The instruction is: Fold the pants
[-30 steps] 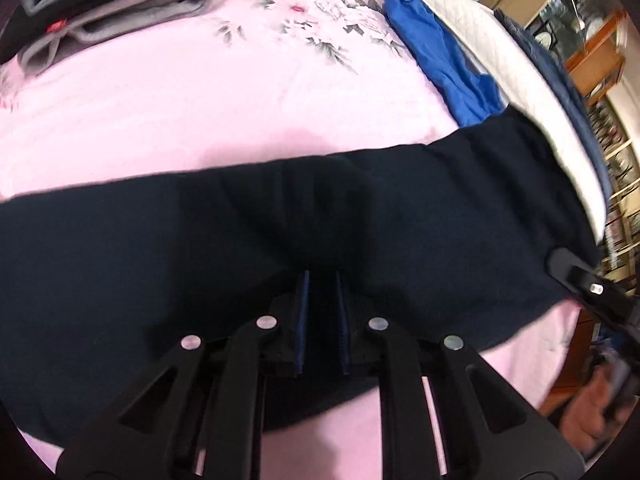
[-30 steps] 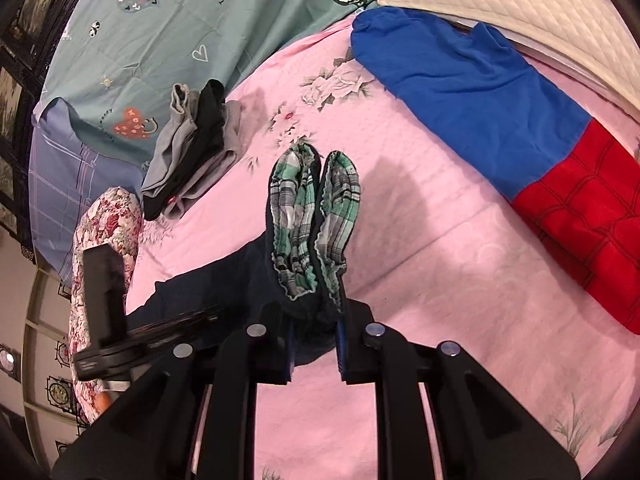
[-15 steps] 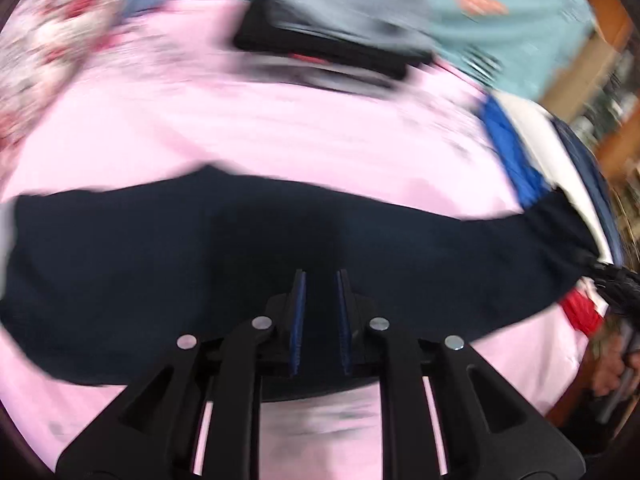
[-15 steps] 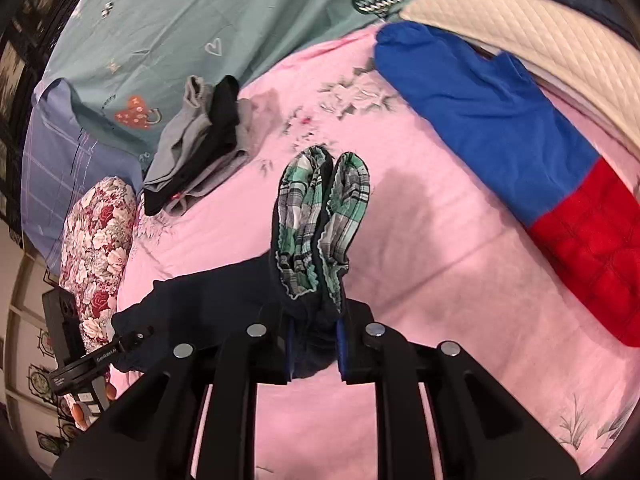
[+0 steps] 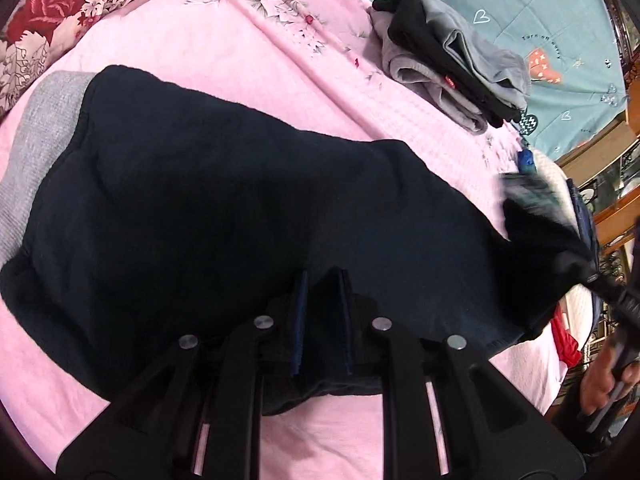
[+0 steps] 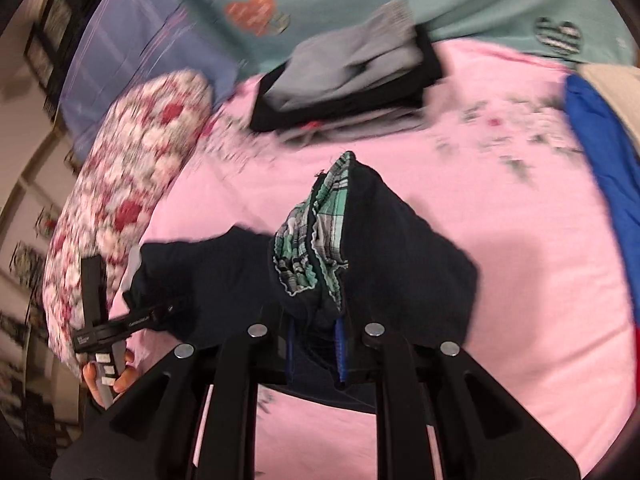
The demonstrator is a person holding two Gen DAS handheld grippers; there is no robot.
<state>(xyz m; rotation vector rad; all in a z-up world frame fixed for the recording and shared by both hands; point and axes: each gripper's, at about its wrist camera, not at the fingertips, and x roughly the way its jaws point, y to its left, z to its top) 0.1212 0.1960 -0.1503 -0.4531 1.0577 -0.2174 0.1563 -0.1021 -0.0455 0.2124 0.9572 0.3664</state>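
Pants (image 5: 208, 216), dark navy with green plaid lining, sprawl across the pink sheet (image 5: 248, 64); left gripper (image 5: 322, 316) and right gripper (image 6: 316, 344) apparently both pinch fabric.

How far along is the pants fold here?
Underway. Done: the dark pants lie lengthwise on the pink sheet. In hand: the left gripper and right gripper each pinch an edge, the plaid-lined end lifted. Left: laying it down and flattening.

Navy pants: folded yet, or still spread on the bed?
Mid-fold. The navy pants lie mostly spread on the pink sheet, while the right gripper lifts one end, its plaid lining showing.
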